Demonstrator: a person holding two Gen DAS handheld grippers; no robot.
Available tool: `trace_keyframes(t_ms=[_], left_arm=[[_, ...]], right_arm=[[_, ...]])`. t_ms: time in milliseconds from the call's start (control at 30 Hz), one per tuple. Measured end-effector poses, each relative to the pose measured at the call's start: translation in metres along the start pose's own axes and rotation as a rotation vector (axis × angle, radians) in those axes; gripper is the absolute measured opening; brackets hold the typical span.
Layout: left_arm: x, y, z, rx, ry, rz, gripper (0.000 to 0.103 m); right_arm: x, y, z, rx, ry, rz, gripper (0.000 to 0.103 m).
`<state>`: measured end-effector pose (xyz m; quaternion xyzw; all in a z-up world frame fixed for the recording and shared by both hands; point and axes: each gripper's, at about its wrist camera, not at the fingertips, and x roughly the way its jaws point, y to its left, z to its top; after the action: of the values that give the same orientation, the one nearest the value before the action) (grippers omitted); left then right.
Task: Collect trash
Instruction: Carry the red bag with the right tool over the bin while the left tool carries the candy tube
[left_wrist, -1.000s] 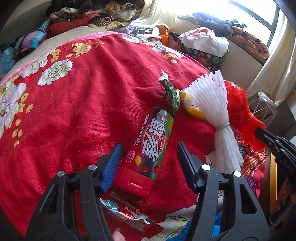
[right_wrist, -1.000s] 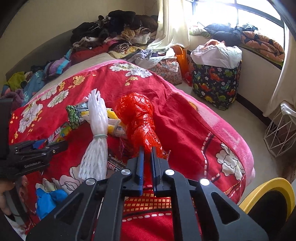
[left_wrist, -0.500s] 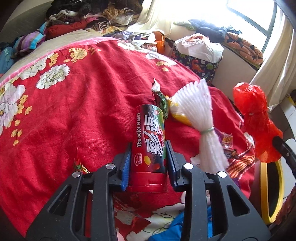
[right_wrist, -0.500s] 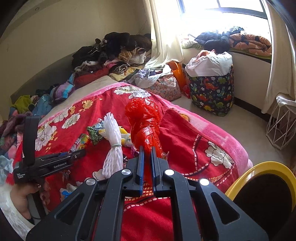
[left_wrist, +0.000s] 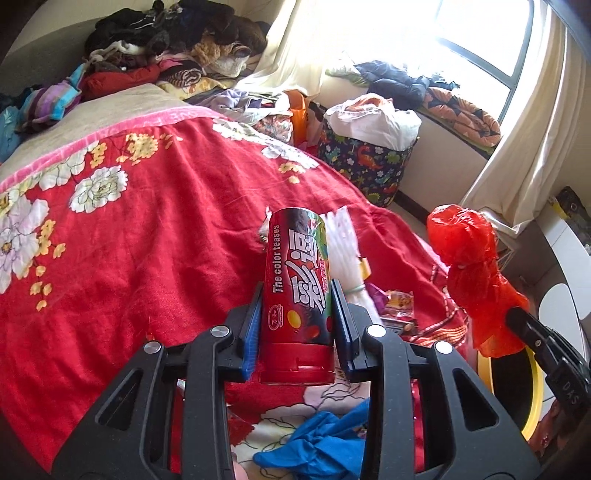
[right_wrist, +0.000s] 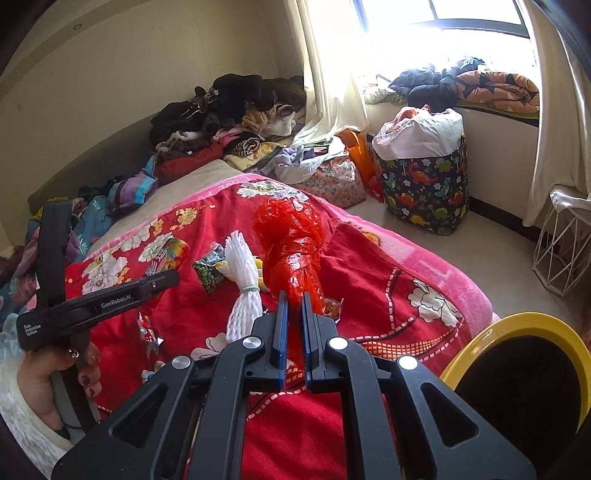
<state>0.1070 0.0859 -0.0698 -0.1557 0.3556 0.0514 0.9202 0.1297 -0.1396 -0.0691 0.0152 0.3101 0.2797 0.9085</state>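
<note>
Left gripper (left_wrist: 297, 321): blue pads pinched on a candy tube (left_wrist: 297, 291) (red cap toward the camera, dark label reading "The color teases"), the tube held clear of the bedspread and pointing away from the camera.

Right gripper (right_wrist: 291, 325): pads pressed together on the lower end of a red plastic bag (right_wrist: 291, 251), crumpled and knotted, which stands up above the fingers; the same bag shows at the right of the left wrist view.

Bedspread (left_wrist: 147, 240): red with white and yellow flowers, pink border, covering the bed under both grippers.

On the bedspread, just beyond the grippers: a white foam net (right_wrist: 245, 277) bunched with a green band, lying just beside the red bag; a green-patterned wrapper (right_wrist: 208, 269) to its left; small candy wrappers (left_wrist: 397, 306) near the bed edge; a blue glove (left_wrist: 325, 439) below the left gripper.

Yellow-rimmed bin (right_wrist: 517, 369): dark inside, at the lower right beside the bed.

Person's hand (right_wrist: 55, 380): white fuzzy sleeve, dark nail polish, gripping the left tool's handle.

Farther off: dinosaur-print basket (right_wrist: 424, 184) on the floor beneath the window, heaped clothes (right_wrist: 229, 107) at the bed's far end.
</note>
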Motion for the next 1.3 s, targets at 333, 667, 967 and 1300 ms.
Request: trace_keyframes(t_ms=[333,667,967,1300], left_arm=[[-0.016,-0.023,0.003,0.035,-0.028,-0.044,0.026],[-0.027,-0.047,0.001,0.074,-0.049,-0.083,0.026],[-0.036,-0.071,-0.003,0.111,-0.058,-0.117,0.026],[-0.041,-0.096,-0.007,0.15,-0.066,-0.154,0.026]], right_arm=[[-0.017,-0.003,0.001,0.004,-0.027,-0.014,0.007],[-0.041,-0.011,-0.004,0.013,-0.053,-0.031,0.007],[-0.062,-0.018,-0.008,0.025,-0.078,-0.051,0.007],[-0.082,-0.028,-0.014,0.04,-0.102,-0.079,0.007]])
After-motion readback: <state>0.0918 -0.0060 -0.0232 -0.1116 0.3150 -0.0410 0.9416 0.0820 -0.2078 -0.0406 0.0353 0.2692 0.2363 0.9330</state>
